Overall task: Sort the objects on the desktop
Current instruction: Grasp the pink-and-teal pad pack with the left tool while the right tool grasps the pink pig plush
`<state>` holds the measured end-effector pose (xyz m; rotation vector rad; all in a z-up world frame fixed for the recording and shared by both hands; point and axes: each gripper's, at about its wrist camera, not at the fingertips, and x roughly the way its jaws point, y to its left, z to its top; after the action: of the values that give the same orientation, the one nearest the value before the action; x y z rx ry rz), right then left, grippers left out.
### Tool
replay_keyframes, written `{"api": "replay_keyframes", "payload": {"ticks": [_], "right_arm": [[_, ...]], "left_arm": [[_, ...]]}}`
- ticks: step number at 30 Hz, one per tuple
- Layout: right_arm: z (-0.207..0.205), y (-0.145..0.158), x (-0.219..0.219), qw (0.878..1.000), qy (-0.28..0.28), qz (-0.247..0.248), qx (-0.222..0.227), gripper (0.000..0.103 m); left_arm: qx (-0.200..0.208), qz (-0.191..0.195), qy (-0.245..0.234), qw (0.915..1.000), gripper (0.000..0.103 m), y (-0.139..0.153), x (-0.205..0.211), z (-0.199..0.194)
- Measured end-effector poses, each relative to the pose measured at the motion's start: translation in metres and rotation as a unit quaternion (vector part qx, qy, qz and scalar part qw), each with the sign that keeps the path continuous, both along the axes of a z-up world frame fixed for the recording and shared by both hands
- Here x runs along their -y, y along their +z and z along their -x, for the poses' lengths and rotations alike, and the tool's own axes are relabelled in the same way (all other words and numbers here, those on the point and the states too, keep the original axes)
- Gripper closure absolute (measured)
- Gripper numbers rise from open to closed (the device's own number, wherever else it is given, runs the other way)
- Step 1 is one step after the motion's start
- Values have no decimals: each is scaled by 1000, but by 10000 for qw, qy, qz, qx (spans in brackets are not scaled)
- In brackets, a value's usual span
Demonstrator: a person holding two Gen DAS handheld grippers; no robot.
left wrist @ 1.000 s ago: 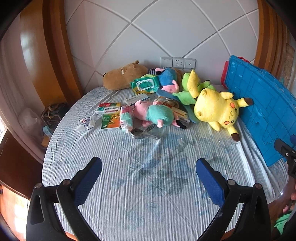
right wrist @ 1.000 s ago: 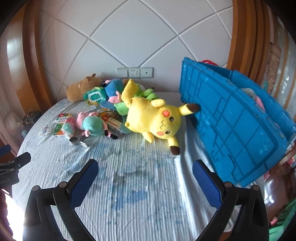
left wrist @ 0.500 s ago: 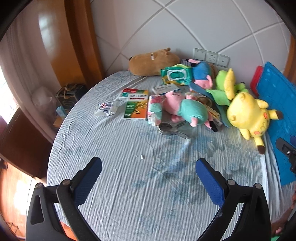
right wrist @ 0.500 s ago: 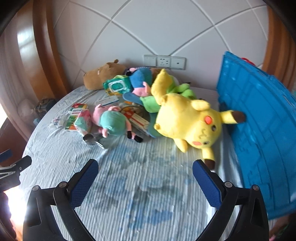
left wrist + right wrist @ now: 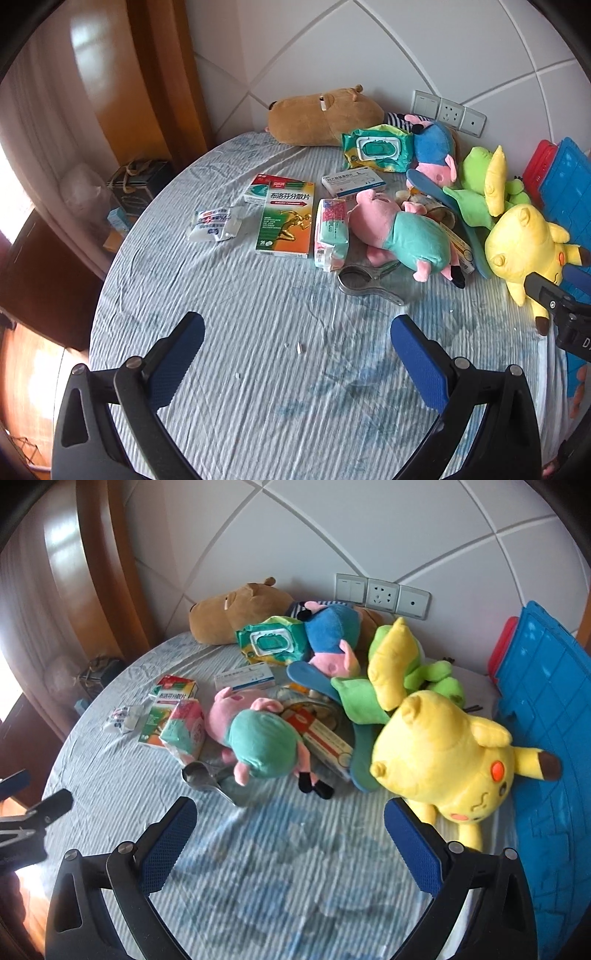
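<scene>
Desktop objects are heaped on the far half of a round table [image 5: 229, 406] under a pale striped cloth; near half bare.

Blue crate [image 5: 546, 716]: at the table's right edge, tilted on its side, a red part showing behind its top corner.

Yellow plush [image 5: 443, 760]: largest toy, lying against the crate, tail tip touching the blue wall.

Brown plush [image 5: 325, 114]: at the back, against the wall under the socket plate [image 5: 382, 594].

Green plush [image 5: 406, 672]: behind the yellow one, partly under it.

Pink plush in teal [image 5: 402, 232]: mid-table, lying on its side over a long red-and-white box [image 5: 325, 742].

Pink plush in blue [image 5: 332, 638]: behind that, resting against the wipes pack [image 5: 376, 151].

Orange-green medicine box [image 5: 286, 221]: flat, left of the pile, overlapping a smaller red-green box [image 5: 258, 186]. A white-blue box [image 5: 352, 181] lies behind; a tissue packet [image 5: 330, 232] sits just beside the orange-green box and touches the pink plush in teal.

Metal clip [image 5: 365, 280]: in front of the teal plush, touching it.

Small sachets [image 5: 216, 225]: farthest left, apart from the boxes.

Left gripper [image 5: 297, 339]: jaws spread wide, nothing between them, hovering above bare cloth short of the clip.

Right gripper [image 5: 290, 823]: jaws likewise apart and empty, above bare cloth, its right finger close before the yellow plush.
</scene>
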<state>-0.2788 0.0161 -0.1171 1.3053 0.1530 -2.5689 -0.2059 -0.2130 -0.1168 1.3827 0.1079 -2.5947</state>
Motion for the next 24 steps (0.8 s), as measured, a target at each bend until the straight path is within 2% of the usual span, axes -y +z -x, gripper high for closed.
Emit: {"api": "replay_keyframes", "payload": {"ticks": [5,7,8,21,24], "right_arm": [[14,-11,19,9999,-39,-22,154,3],[21,-16,22,9997,-100,-46,215,19],[25,-19,24,9996,-131,-57,246,19],[97,-58,45,9979,-6,-258,601,19],[113,-73,49,9970,24,-265,727,11]], "left_arm": [[142,-87,-320,9993,3,-13,3,28],[213,-102,-422,9988,6,-19,3,39],[244,-109,-467,9985,6,-22,3,45],[629,-278,-547,9961,6,-66,6,121],[736,-304,-520,9955,6,-80,7,138]]}}
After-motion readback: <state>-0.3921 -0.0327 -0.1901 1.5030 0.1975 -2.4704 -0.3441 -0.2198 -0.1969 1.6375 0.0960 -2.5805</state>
